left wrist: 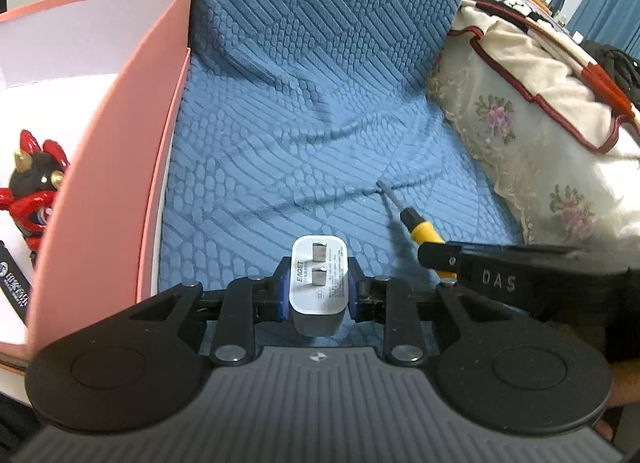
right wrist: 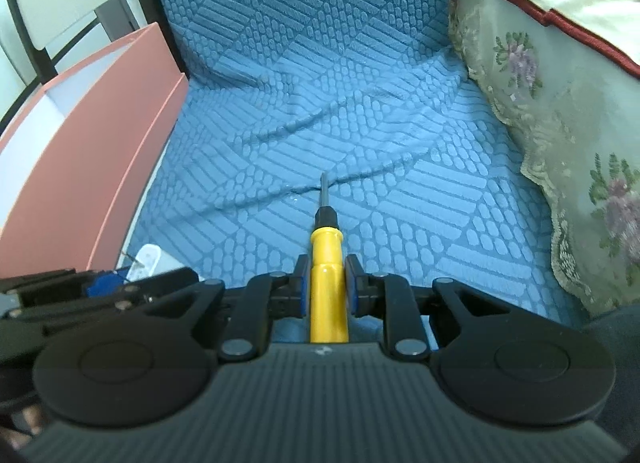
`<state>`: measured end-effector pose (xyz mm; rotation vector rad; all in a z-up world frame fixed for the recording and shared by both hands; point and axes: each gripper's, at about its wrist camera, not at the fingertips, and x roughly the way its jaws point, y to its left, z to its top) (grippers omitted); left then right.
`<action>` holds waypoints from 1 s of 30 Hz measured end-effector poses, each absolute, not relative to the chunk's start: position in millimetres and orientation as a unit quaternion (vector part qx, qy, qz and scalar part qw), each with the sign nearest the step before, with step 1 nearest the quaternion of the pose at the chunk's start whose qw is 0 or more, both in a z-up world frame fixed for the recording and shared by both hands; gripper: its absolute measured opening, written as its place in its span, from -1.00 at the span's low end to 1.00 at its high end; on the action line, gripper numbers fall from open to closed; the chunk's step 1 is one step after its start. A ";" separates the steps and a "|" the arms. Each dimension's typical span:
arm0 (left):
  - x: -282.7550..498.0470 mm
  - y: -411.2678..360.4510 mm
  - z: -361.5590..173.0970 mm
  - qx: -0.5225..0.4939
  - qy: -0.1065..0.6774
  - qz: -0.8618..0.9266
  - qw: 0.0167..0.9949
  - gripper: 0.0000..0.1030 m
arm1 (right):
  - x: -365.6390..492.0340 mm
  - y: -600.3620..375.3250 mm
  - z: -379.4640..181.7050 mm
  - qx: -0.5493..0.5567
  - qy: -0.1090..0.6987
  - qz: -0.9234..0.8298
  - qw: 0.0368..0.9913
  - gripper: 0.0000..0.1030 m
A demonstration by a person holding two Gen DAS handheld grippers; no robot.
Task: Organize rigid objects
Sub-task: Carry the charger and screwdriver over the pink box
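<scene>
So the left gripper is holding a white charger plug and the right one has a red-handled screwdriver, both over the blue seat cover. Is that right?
Nearly. The screwdriver handle is yellow, not red, as the right wrist view shows. The rest holds: the left gripper grips the white charger plug, the right gripper the screwdriver, over the blue seat cover.

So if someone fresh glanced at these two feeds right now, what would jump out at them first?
Probably the loaded grippers: the left gripper is clamped on a white charger plug, prongs up, and the right gripper is clamped on a yellow-handled screwdriver pointing forward over the blue textured cover. Next, the pink box on the left, with a red and black figurine inside.
</scene>
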<state>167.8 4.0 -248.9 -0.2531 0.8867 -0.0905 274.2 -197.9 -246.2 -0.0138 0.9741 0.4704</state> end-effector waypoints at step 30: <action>163.5 119.3 -112.4 -0.184 0.368 -0.016 0.911 -0.40 | 254.7 -136.3 -104.9 0.016 0.370 0.273 0.888 -0.58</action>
